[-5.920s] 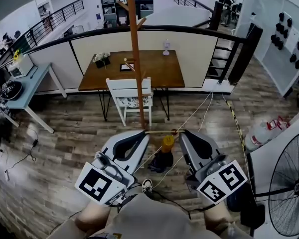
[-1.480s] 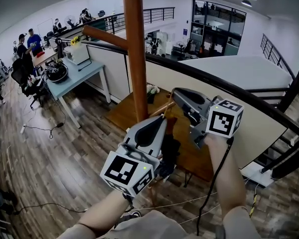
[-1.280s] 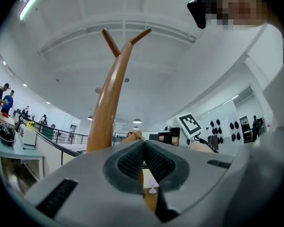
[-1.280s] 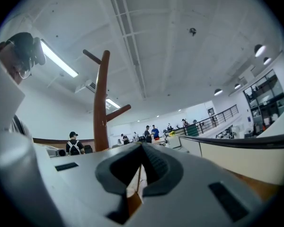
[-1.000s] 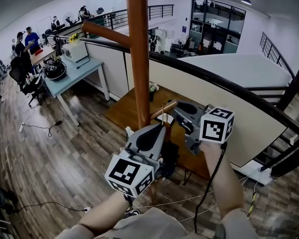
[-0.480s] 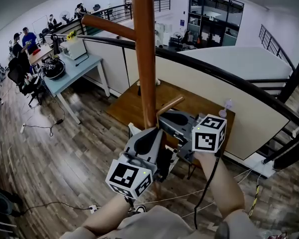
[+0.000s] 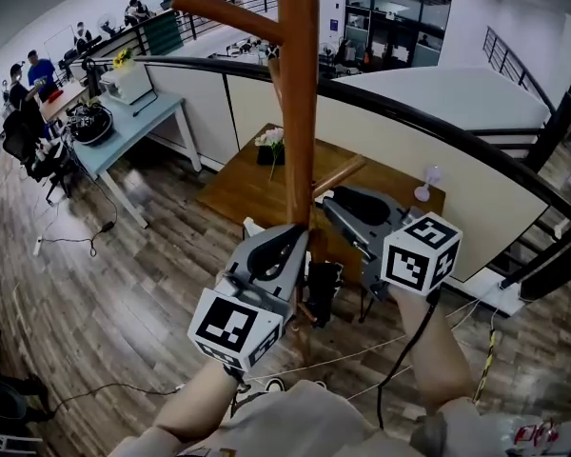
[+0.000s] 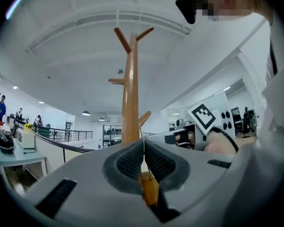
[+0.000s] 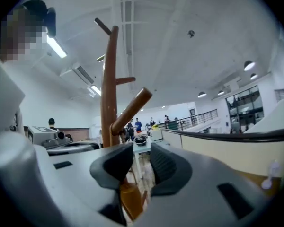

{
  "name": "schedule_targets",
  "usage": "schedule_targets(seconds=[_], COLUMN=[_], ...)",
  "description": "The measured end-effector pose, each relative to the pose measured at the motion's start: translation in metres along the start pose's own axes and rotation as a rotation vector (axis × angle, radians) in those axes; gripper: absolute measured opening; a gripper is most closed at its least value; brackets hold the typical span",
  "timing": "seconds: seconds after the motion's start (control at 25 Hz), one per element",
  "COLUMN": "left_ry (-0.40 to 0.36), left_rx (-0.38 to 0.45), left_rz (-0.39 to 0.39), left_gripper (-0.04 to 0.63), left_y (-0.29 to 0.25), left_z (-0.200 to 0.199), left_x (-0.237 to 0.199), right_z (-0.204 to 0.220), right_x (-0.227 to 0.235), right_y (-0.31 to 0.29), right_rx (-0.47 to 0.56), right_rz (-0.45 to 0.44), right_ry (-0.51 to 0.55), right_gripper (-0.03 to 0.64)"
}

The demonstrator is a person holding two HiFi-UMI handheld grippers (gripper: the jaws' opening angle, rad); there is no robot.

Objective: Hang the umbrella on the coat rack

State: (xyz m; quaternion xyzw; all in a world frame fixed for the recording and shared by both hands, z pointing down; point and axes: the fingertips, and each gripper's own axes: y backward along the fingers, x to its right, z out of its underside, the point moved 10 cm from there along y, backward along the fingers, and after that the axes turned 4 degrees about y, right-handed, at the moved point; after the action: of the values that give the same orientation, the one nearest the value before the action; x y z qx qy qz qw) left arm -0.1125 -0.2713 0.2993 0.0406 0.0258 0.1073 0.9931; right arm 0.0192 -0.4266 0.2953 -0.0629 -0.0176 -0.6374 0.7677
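Note:
The wooden coat rack (image 7: 298, 93) rises straight ahead, one slanted peg (image 7: 340, 176) just above my hands. A folded black umbrella (image 7: 322, 288) with an orange handle (image 8: 149, 193) hangs below the two grippers beside the pole. My left gripper (image 8: 143, 148) is shut on the umbrella's thin strap (image 8: 142, 167), low against the pole (image 8: 129, 98). My right gripper (image 9: 142, 157) is under the peg (image 9: 131, 110). Its jaws are opening with nothing pressed between them, and the orange handle (image 9: 131, 200) shows beneath them. The strap runs up toward the peg; whether it loops over it I cannot tell.
Behind the rack stand a brown table (image 7: 252, 184) with a flower pot (image 7: 269, 146) and a curved black railing (image 7: 438, 127). A pale blue desk (image 7: 124, 122) and several people (image 7: 33, 72) are at far left. Cables (image 7: 371, 350) cross the wood floor below.
Both grippers have sunk a little beside the pole with the umbrella. The right jaws, shut a second ago, have parted.

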Motion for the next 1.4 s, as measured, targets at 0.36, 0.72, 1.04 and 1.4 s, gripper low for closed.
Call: schedule_targets(seconds=[0.36,0.72,1.04,1.4], left_ry=[-0.032,-0.095,-0.064,-0.027], left_rx=[0.005,0.005,-0.054,-0.137], left_rz=[-0.001,0.023,0.022,-0.001], left_gripper=[0.002,0.002,0.002,0.002], left_y=[0.024,0.056,0.082,0.098], left_z=[-0.015,-0.028,-0.006,0.025], left_x=[-0.029,-0.029,-0.027,-0.022], right_z=[-0.023,-0.019,0.010,0.054], right_x=[-0.023,-0.073,-0.103,-0.122], right_y=[0.052,0.084,0.095,0.103], right_rx=[0.089,0.132,0.097,-0.013], right_rz=[0.214,0.289,0.266,0.247], right_ry=[0.090,0.124,0.044,0.009], right_gripper=[0.059,0.009,0.005,0.003])
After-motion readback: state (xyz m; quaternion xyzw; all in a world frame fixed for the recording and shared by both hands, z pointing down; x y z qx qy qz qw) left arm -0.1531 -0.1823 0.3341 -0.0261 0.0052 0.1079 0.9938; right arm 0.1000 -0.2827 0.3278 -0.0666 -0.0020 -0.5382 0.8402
